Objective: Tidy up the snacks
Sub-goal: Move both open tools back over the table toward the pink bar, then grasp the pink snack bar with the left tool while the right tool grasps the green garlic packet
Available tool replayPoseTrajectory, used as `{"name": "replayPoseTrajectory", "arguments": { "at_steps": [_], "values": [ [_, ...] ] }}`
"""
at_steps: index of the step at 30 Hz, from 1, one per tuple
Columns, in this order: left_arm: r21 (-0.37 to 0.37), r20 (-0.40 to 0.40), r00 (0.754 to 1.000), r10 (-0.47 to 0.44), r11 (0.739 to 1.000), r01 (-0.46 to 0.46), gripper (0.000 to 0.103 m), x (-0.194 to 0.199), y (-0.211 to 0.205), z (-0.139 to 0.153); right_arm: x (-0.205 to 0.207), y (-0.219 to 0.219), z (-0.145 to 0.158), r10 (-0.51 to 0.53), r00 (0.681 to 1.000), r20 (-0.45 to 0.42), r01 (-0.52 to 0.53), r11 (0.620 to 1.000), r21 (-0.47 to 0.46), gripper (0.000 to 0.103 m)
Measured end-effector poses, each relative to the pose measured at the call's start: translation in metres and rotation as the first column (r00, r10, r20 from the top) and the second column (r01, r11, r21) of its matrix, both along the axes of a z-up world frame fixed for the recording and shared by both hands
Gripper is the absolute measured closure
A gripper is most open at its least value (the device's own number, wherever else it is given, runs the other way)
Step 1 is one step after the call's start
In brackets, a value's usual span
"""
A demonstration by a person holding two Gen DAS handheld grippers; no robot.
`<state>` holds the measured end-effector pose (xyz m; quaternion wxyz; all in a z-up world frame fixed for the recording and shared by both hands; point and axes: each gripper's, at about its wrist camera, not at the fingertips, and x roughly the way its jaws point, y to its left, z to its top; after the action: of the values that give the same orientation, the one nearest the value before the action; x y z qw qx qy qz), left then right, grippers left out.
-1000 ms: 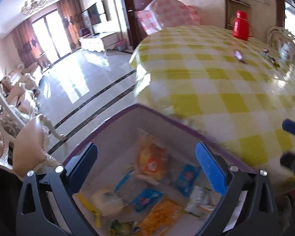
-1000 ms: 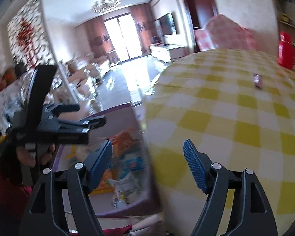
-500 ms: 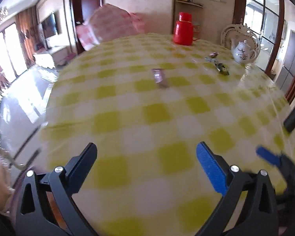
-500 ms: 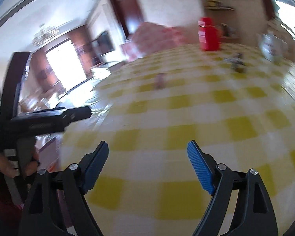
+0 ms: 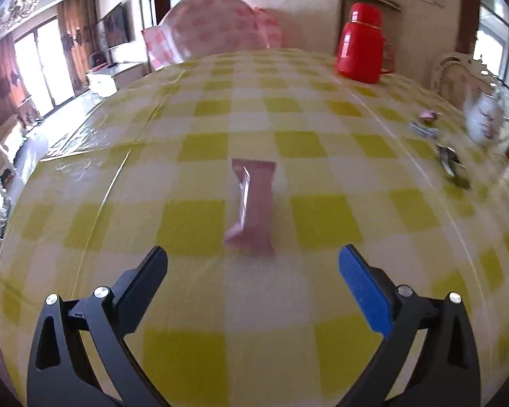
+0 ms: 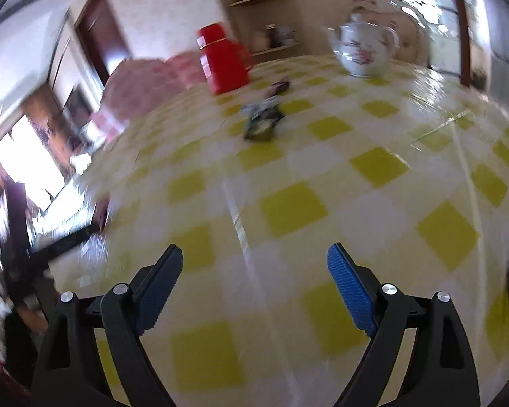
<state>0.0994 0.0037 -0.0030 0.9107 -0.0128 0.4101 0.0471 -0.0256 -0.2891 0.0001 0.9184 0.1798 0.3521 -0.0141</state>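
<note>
A round table (image 5: 322,129) covered in a yellow-and-white checked cloth fills both wrist views. In the left wrist view, the left gripper (image 5: 252,261) points down at the cloth with its jaws wide apart and nothing between them. Just beyond its fingertips, roughly centred between them, a pink wrapped snack bar (image 5: 254,203) lies flat on the table, lengthwise away from the camera. Toward the far edge stands a red thermos jug (image 5: 359,45), and to the right, near a white floral teapot (image 5: 482,122), a few small wrapped snacks (image 5: 424,129) lie scattered. In the right wrist view, the right gripper (image 6: 254,261) hangs over bare cloth, its jaws opening and empty. Well ahead of it a small cluster of dark wrapped snacks (image 6: 263,118) lies between the red jug (image 6: 224,61) and the teapot (image 6: 366,47). The left edge of this view is blurred.
</note>
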Motion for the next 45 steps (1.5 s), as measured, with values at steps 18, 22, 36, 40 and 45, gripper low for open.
{"name": "replayPoseTrajectory", "arguments": {
  "at_steps": [18,22,36,40,45],
  "values": [
    [-0.005,-0.061,0.996,-0.065,0.998,0.065,0.078,0.066,-0.022,-0.017,0.164,-0.028,-0.026,-0.084,0.993,-0.085,0.085,0.996,0.000,0.018],
    [-0.040,-0.056,0.990,-0.126,0.992,0.124,0.079,0.067,-0.026,-0.017,0.206,-0.026,-0.032,-0.130,0.984,-0.120,0.135,0.990,0.033,0.016],
    [-0.135,-0.088,0.983,-0.158,0.980,0.146,0.004,0.070,-0.013,-0.020,0.221,-0.014,-0.028,-0.135,0.982,-0.132,0.115,0.982,-0.147,0.062],
    [-0.120,-0.094,0.986,-0.135,0.985,0.124,0.004,0.072,-0.002,-0.021,0.183,-0.013,-0.018,-0.127,0.990,-0.068,0.117,0.983,-0.142,0.062],
    [-0.093,-0.087,0.984,-0.156,0.985,0.148,0.015,0.070,-0.003,-0.020,0.133,0.010,-0.013,-0.063,0.997,-0.054,0.058,0.994,-0.094,0.062]
  ]
}}
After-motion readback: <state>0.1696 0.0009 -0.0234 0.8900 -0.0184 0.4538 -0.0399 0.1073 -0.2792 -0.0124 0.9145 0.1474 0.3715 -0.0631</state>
